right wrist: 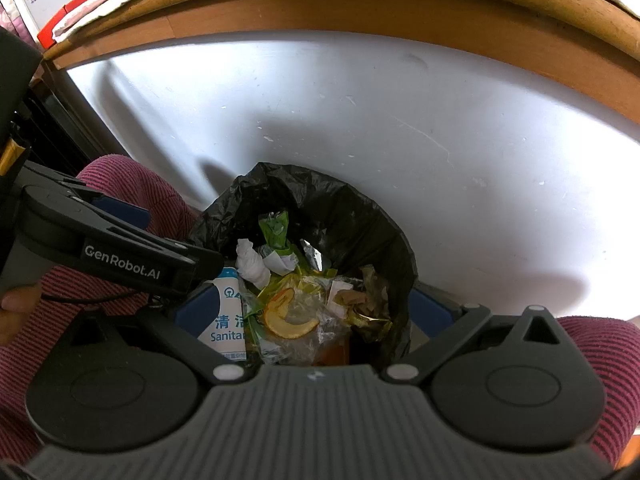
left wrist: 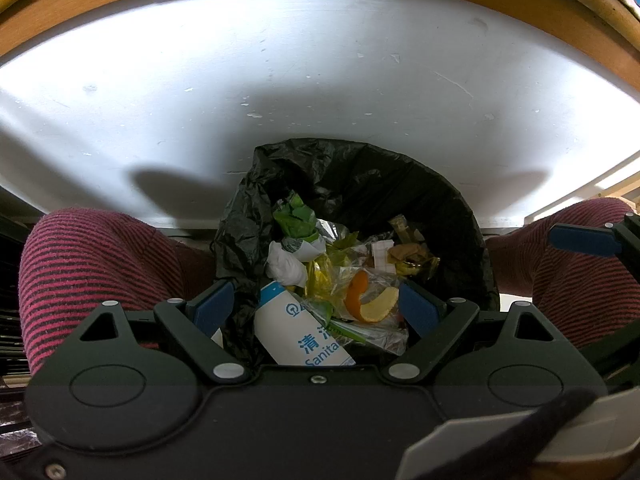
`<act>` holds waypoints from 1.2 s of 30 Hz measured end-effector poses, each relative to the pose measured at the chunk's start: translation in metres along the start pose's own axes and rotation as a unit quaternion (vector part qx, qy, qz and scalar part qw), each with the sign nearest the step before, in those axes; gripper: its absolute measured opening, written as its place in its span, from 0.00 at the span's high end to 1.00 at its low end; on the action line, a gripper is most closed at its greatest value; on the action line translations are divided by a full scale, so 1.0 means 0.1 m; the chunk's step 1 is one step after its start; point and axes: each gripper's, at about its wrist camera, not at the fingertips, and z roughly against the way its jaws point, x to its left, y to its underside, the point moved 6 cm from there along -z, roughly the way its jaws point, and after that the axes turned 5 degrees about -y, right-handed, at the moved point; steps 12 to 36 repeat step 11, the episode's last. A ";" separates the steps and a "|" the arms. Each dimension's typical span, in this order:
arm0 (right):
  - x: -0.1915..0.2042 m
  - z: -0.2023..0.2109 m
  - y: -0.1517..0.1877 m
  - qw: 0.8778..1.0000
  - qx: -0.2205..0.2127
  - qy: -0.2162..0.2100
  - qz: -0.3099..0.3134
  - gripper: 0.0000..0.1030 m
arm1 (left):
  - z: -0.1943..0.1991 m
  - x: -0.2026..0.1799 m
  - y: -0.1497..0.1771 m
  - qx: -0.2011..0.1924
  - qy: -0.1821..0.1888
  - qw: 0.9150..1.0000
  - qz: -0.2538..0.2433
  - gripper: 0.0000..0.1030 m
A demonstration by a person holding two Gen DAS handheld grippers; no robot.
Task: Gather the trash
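A black bag (left wrist: 360, 184) lines a small bin that stands against a white panel (left wrist: 280, 80), below a wooden edge (right wrist: 360, 8), and everything else here lies around that bag. Inside it sits a heap of trash: a white packet printed in blue with "Sanita" (left wrist: 300, 328) at the bag's near left side, a curl of orange peel (left wrist: 372, 304) on clear plastic film just right of the packet, a crumpled white tissue (left wrist: 286, 268) behind the packet, a green wrapper (left wrist: 298, 216) standing up toward the bag's far side, and brown-gold wrappers (left wrist: 408, 256) at the far right of the heap. The left gripper (left wrist: 316, 308) hangs above the bag's near rim with its blue-padded fingers (left wrist: 214, 306) spread wide, one on each side of the heap, holding nothing. The right gripper (right wrist: 316, 308) hangs over the same opening, its fingers (right wrist: 430, 310) also wide and empty, straddling the bag; in its view the other gripper's black body crosses in from the left, reaching the bag's left rim. Knees in red-and-black striped fabric (left wrist: 88, 272) flank the bag on both sides.
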 end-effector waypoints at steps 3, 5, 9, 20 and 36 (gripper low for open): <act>0.00 0.00 0.00 1.000 0.000 0.000 0.000 0.00 | 0.00 -0.01 0.00 -0.001 0.000 1.000 -0.002 0.14; 0.01 0.00 0.00 1.000 0.000 0.001 -0.001 0.00 | 0.01 -0.01 0.00 -0.003 0.001 1.000 -0.005 0.14; 0.02 0.00 0.01 1.000 -0.001 0.002 -0.001 0.00 | 0.02 0.01 0.00 -0.004 0.001 1.000 -0.005 0.14; 0.02 -0.01 0.01 1.000 -0.001 0.002 -0.001 0.00 | 0.02 0.01 -0.01 -0.003 -0.001 1.000 -0.001 0.14; 0.02 -0.01 0.01 1.000 -0.001 0.002 -0.001 0.00 | 0.02 0.01 -0.01 -0.003 -0.001 1.000 -0.001 0.14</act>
